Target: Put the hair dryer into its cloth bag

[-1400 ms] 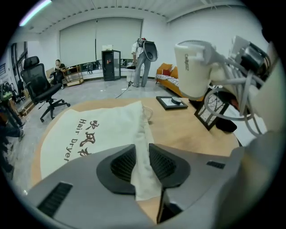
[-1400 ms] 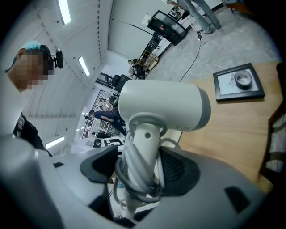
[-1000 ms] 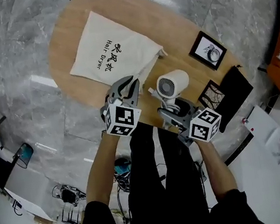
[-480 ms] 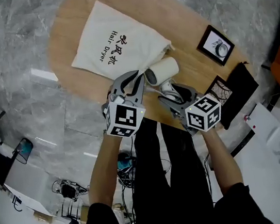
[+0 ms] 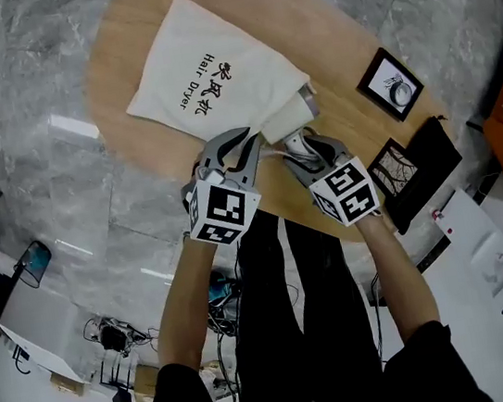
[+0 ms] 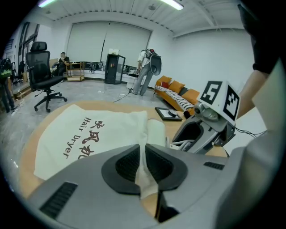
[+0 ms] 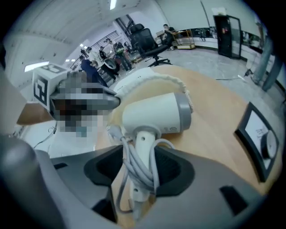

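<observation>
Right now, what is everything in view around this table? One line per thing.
table: one, light wood, oval, under everything
cloth bag: one, cream with dark print, flat on the table
hair dryer: one, white with grey end, front at the bag's mouth, cord around handle
framed pictures: two, black frames, table's right side
pouch: one, black, table's right edge
office chair: one, black, floor beyond table
left gripper: one, grey, shut on the bag's edge
right gripper: one, grey, jaws just closed further on the dryer's handle
forearms: two, behind the grippers
</observation>
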